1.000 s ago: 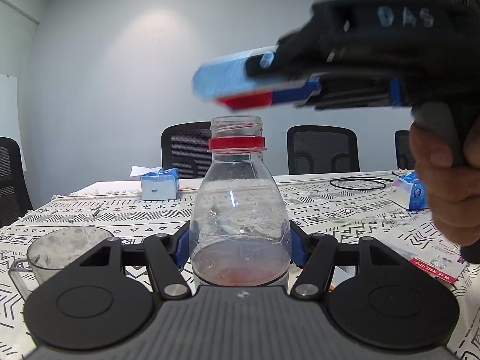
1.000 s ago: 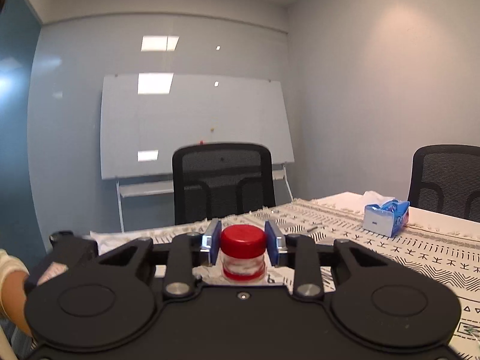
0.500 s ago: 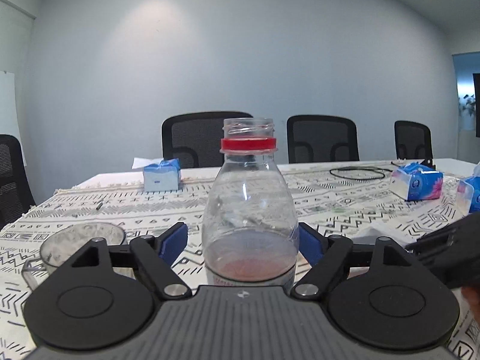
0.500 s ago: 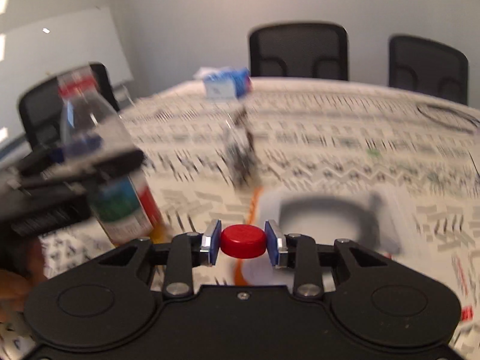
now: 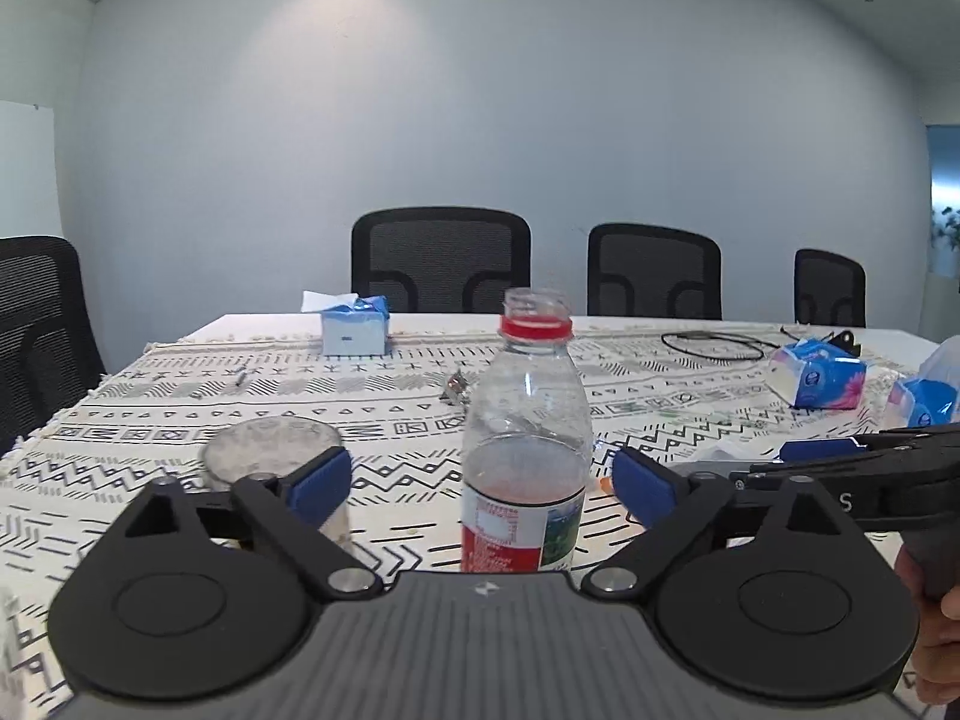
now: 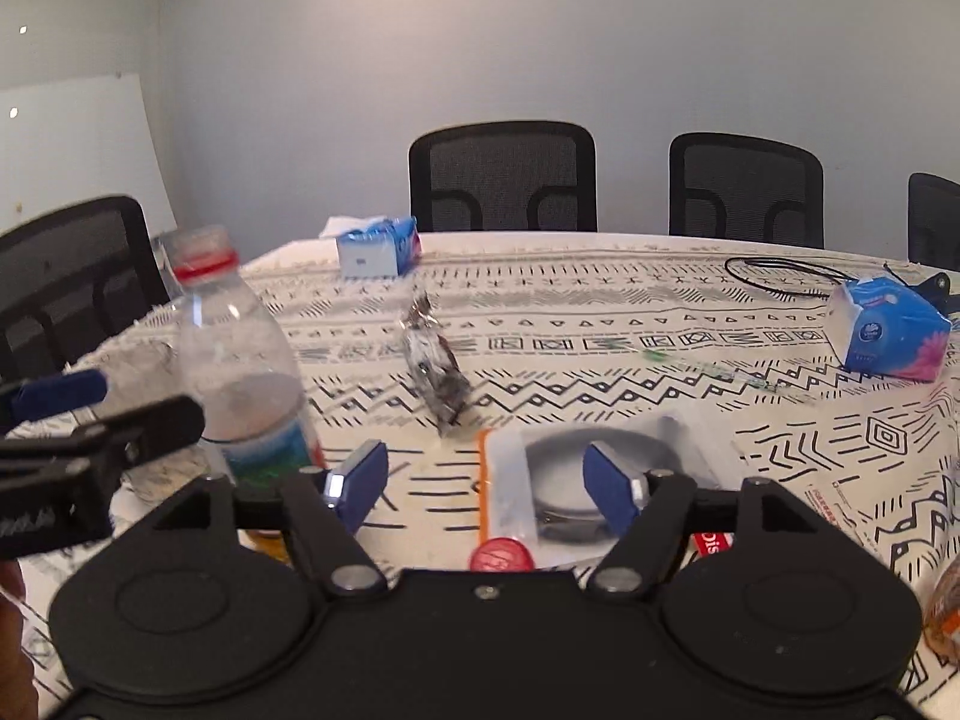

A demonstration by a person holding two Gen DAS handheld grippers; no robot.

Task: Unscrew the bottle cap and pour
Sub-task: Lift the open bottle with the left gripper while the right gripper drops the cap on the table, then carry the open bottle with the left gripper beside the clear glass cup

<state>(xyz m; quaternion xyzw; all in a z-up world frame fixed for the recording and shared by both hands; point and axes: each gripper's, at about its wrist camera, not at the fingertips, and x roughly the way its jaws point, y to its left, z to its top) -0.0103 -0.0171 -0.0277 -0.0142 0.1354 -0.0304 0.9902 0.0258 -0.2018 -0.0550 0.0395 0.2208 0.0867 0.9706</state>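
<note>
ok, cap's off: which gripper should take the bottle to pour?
Left gripper: the clear plastic bottle stands upright between its open pads. Right gripper is open over the red cap, bottle off to its side.

The clear plastic bottle's (image 5: 523, 462) base is hidden behind the gripper body. The small round red cap (image 6: 501, 555) is half hidden likewise.

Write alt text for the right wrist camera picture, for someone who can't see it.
The right tool is open over a patterned tablecloth, with a red bottle cap lying loose on the cloth just below it. At left stands an uncapped plastic bottle, beside the left tool.
</note>
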